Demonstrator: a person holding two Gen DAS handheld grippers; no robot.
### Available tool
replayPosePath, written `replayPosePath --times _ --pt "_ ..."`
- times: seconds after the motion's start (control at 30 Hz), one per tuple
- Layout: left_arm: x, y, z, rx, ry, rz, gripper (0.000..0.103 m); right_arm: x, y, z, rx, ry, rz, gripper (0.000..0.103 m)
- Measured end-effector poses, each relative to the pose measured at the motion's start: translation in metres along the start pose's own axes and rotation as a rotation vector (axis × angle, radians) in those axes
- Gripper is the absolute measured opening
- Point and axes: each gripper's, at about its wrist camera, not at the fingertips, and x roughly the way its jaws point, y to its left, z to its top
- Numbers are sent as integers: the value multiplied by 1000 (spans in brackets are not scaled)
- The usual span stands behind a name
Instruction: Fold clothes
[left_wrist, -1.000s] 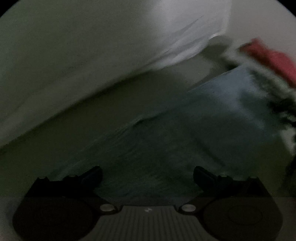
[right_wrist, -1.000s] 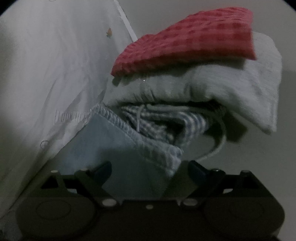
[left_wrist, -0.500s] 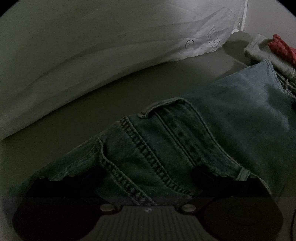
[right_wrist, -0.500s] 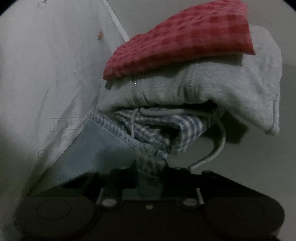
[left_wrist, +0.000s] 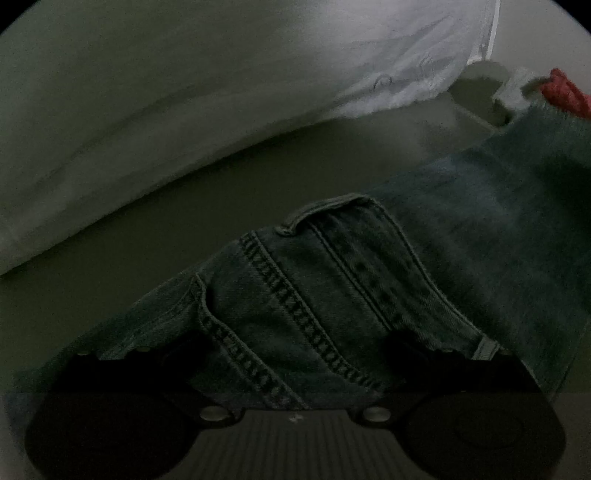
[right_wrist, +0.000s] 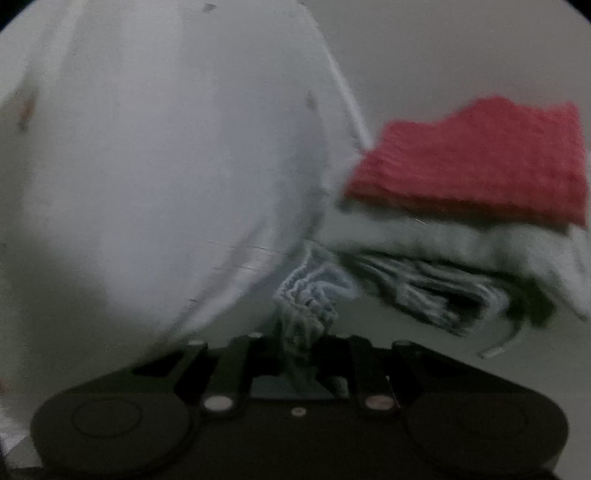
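The jeans lie spread on the pale surface, waistband end bunched right under the left gripper, which sits low with its fingers wide apart astride the denim. Right gripper is pinched closed on a gathered bit of light blue hem, pointing toward the folded stack beside the white pillow.

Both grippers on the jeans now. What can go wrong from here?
1. The right gripper pinches only a bunched bit of hem of the jeans; it may slip out when pulled.
2. The folded stack, red cloth on top, sits close beside that hem; dragging the leg could topple it.
3. The left gripper straddles thick seams, so its hold may be weak.
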Motion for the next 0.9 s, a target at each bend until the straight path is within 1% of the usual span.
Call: replayPosePath --times 0.03,0.07,0.13,0.17,0.33,0.37,0.4,0.47,0.5,0.53,0.57,0.6,0.63,0.67,0.7,0.73,0.77,0.83,0.87,0.9 --pt "0 3 5 -7 24 -14 103 -2 14 4 -18 -6 19 14" --pt "-2 9 8 -39 33 -40 103 -4 28 7 -37 -13 38 14" --pt "-12 28 12 -138 19 -119 103 -18 58 10 -79 -23 84 13" --pt "-21 42 10 -196 -1 -150 103 -26 78 8 -109 -28 121 13" --pt "-99 140 -31 -547 -201 -241 103 -67 178 -5 -254 -53 305 13" --pt "-116 159 -42 -602 -240 -238 103 -77 197 -13 -284 -51 353 13" --pt "-133 177 -58 -633 -273 -202 103 -91 221 -26 -331 -44 422 13" --pt "-164 208 -94 -691 -320 -121 103 -116 259 -58 -441 2 550 13" --pt "-174 221 -113 -720 -326 -79 103 -125 274 -78 -508 35 593 13" --pt "-176 229 -133 -747 -304 -35 103 -133 290 -107 -595 83 620 14" --pt "-178 237 -153 -774 -282 9 103 -135 302 -136 -673 142 627 19" --pt "-180 244 -173 -801 -260 53 103 -132 309 -164 -745 217 627 31" --pt "-182 252 -192 -828 -238 98 103 -129 316 -192 -815 291 625 39" --pt "-182 257 -209 -856 -214 125 103 -128 319 -215 -880 358 622 44" --pt "-178 258 -222 -888 -187 126 103 -126 322 -236 -941 422 618 44" --pt "-175 258 -234 -914 -169 115 103 -129 323 -245 -968 455 621 44" --pt "-173 255 -242 -931 -164 85 103 -134 323 -246 -972 464 631 46" --pt "-167 246 -248 -944 -157 18 103 -143 324 -238 -952 444 642 54" --pt "-162 239 -246 -936 -151 -14 103 -143 324 -232 -942 427 630 60" --pt "-156 232 -243 -922 -146 -46 103 -137 318 -225 -928 418 611 63"
